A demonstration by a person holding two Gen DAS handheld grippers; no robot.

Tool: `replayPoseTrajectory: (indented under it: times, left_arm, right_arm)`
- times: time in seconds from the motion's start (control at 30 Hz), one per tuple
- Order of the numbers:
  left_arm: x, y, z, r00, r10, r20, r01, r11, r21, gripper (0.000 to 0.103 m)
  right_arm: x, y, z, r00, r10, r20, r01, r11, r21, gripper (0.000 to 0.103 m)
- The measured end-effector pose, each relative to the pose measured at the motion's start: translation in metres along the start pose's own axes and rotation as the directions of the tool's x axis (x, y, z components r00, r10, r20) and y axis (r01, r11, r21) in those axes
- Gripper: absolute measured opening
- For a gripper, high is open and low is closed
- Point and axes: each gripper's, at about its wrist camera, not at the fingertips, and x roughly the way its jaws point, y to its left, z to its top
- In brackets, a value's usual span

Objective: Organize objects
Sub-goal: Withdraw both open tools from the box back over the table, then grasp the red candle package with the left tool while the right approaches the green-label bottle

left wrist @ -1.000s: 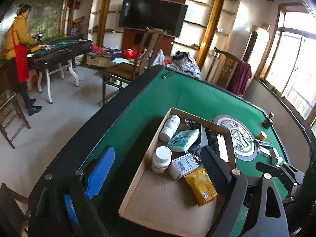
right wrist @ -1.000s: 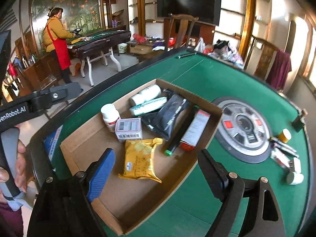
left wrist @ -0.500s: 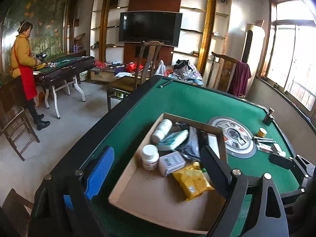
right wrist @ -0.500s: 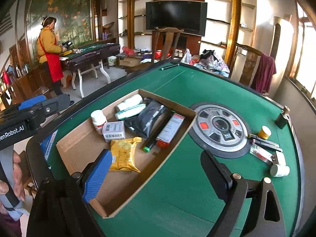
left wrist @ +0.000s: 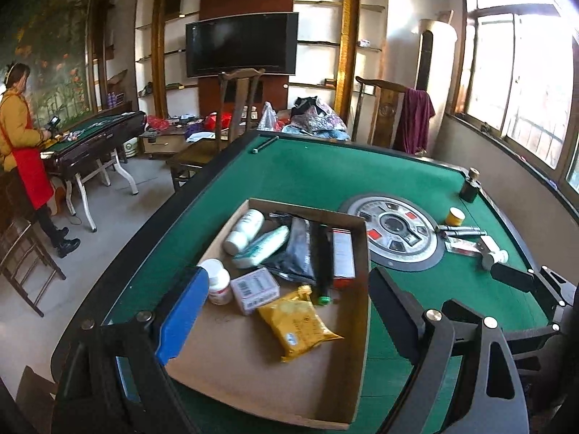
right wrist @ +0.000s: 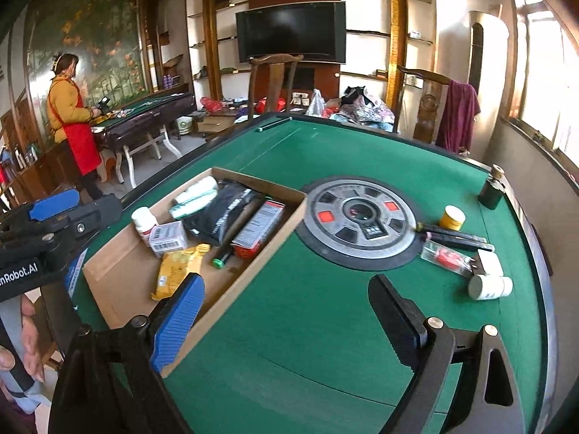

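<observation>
Since a second ago both my views have drawn back from the shallow brown cardboard tray [left wrist: 356, 329]: it sat closer and larger before, and more of the green felt desk [right wrist: 325, 318] now shows in front. The tray's contents lie as they did. My left gripper [left wrist: 286, 318] hangs above the tray's near half with its jaws wide and nothing between them; my right gripper [right wrist: 286, 320] stands over bare felt just right of the tray, jaws wide and empty, a little wider than a second ago. In the tray lie a yellow foil sachet [left wrist: 298, 323], a small white barcoded box [left wrist: 255, 289], a white pill bottle with a red label [left wrist: 217, 280], a second white bottle on its side [left wrist: 244, 229], a black pouch [left wrist: 295, 253] and a red-and-white carton [left wrist: 342, 253]. The loose items wait at the desk's right edge, well apart from the tray: a yellow-capped jar [right wrist: 452, 217], a dark pen [right wrist: 454, 235], a clear packet with a red insert [right wrist: 443, 256], a white bottle on its side [right wrist: 488, 285] and a dark bottle [right wrist: 491, 188]. A round grey control panel [right wrist: 360, 222] sits in the desk's centre. Beyond stand wooden chairs, a wall television [right wrist: 291, 32], shelving, and a person in a yellow top and red apron [right wrist: 74, 119] at a second table.
</observation>
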Motion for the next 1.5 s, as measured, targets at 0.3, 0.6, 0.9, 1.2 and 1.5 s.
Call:
replayPoseTrajectory:
  times: [0.3,0.6,0.9,1.2,1.5]
  left_arm:
    - [0.010,-0.034,-0.002,0.999,-0.034,-0.038,0.036,0.997,0.067,0.089]
    - [0.030,-0.055,-0.008,0.987,-0.116,-0.108,0.122,0.991,0.056,0.089]
    - [0.041,-0.071,-0.018,0.976,-0.171,-0.133,0.182,0.981,0.073,0.089]
    - [0.048,-0.085,-0.021,0.967,-0.198,-0.163,0.216,0.971,0.103,0.089]
    - [0.075,-0.111,0.001,0.929,-0.310,-0.201,0.330,0.941,0.076,0.089]
  right_arm:
    - [-0.001,-0.032,-0.009,1.000,-0.010,-0.008,0.011,0.999,0.050,0.095]
    - [-0.002,-0.136,-0.010,0.987,-0.157,-0.034,0.160,0.969,0.187,0.095]
    - [0.040,-0.276,-0.027,0.955,-0.227,-0.191,0.291,0.840,0.457,0.095]
    - [0.085,-0.300,-0.017,0.961,-0.136,-0.240,0.240,0.839,0.488,0.095]
    - [0.093,-0.266,-0.030,0.950,0.007,-0.313,0.110,0.928,0.356,0.094]
